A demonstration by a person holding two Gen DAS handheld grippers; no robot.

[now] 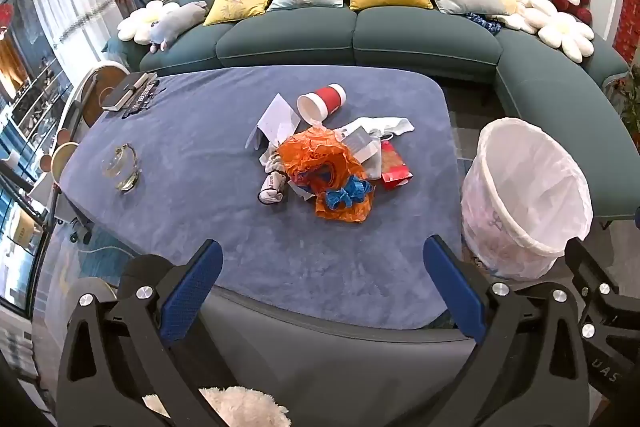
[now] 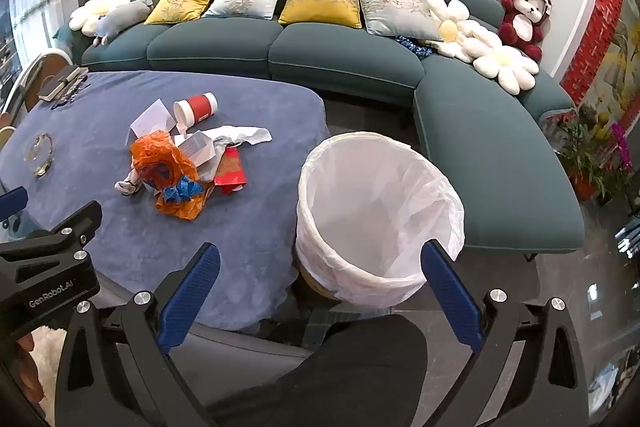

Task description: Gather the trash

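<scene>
A pile of trash lies mid-table on the blue cloth: an orange plastic bag (image 1: 320, 163) with a blue ribbon (image 1: 346, 193), a tipped red-and-white paper cup (image 1: 322, 101), white papers (image 1: 278, 121), a red packet (image 1: 394, 167) and a small white bottle (image 1: 272, 187). The pile also shows in the right wrist view (image 2: 172, 167). A white-lined trash bin (image 1: 524, 195) stands by the table's right edge, close in the right wrist view (image 2: 376, 211). My left gripper (image 1: 322, 263) is open and empty, short of the pile. My right gripper (image 2: 320, 267) is open and empty, near the bin.
A glass ashtray (image 1: 122, 167) sits on the table's left. Books and a remote (image 1: 132, 93) lie at the far left corner. A teal sofa (image 1: 352, 43) with cushions and plush toys curves behind and to the right. Chairs (image 1: 96, 87) stand at the left.
</scene>
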